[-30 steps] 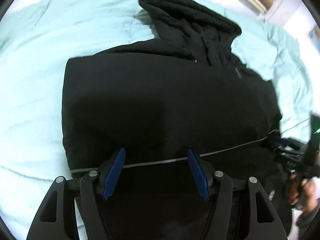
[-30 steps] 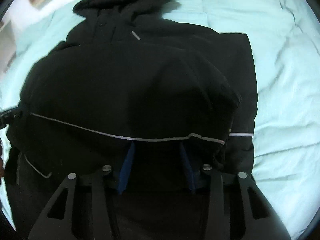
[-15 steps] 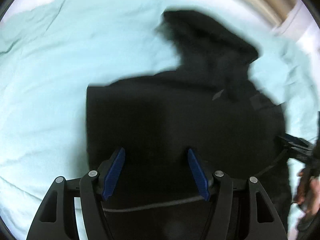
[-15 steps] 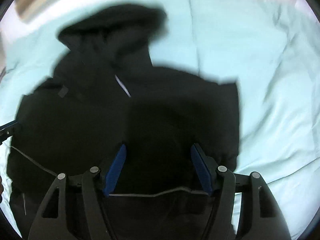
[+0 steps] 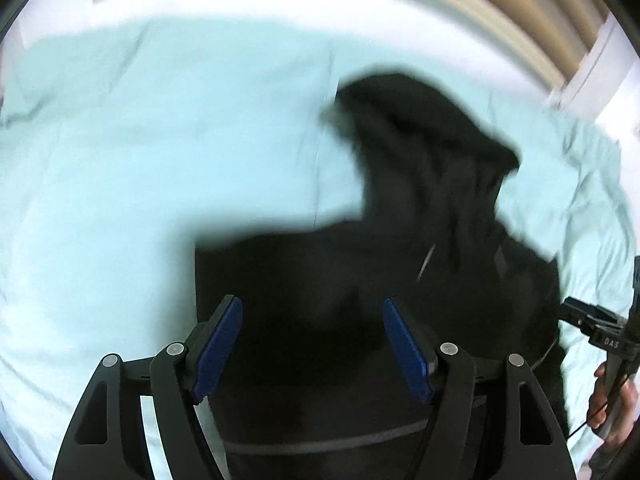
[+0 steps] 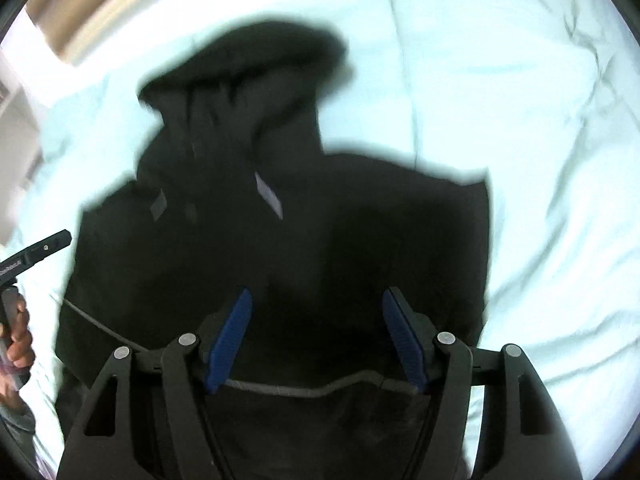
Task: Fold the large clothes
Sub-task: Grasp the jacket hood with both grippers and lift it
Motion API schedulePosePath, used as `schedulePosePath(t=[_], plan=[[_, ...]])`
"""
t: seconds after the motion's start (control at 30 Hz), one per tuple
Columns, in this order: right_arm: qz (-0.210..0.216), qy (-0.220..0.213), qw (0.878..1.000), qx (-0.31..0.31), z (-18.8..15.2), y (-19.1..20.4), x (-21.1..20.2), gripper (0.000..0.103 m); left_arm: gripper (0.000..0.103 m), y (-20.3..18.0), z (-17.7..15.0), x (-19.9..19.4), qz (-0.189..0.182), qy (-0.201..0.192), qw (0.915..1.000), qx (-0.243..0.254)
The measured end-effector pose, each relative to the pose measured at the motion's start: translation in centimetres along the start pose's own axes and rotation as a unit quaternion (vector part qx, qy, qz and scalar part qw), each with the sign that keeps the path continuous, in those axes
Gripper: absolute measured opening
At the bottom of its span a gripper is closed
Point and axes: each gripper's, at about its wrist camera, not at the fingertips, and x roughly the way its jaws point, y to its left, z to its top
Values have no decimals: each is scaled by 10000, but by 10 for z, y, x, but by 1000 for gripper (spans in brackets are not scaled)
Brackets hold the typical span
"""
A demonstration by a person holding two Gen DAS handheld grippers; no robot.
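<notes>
Left wrist view: the left gripper (image 5: 313,344), jaws just widened and released, hovers above a black hooded jacket (image 5: 360,280) spread on the pale-green bed (image 5: 120,160), hood ahead and right.

Right wrist view: the right gripper (image 6: 316,338), likewise spread and empty, hangs over the jacket's folded hem, hood ahead and left.

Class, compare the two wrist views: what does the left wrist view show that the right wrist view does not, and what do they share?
Only the left wrist view shows the left tongs up close, open, and the right tongs' handle at its right edge, gripped by a hand.

Only the right wrist view shows the right tongs up close, open, a pale label below the hood, and the left hand at its left edge.

Both show the black hooded jacket lying on the light blue bedding, held by neither tongs.
</notes>
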Motion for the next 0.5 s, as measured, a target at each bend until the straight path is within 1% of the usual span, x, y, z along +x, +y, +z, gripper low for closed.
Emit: schedulePosePath(t=[0.07,0.13,0.17,0.2,0.3,0.4,0.5], plan=[[80,-221,9997,34,26,-3,-7,70,75,-10,30,-2,-181,-203,9996,35],[179,-364,9991,90,53,-6,-6,70,75,-21,61,9,-194,-346,9991,134],[186,-466,9987,128,69,-9,-3,70,75,-30,67,11,-186,-399,9989,182],[220,-565,9980,184,84,-12,3,70,75,-36,80,18,-207,-463,9984,243],[426,-726,9957,378,115,-16,17,70,75,-46,110,44,-334,-492,9979,268],[500,-802,9943,485,145,-13,49,70,75,-47,122,65,-272,-535,9979,245],[561,-770,9942,494,158,-12,66,70,75,-43,130,85,-119,-487,9986,184]])
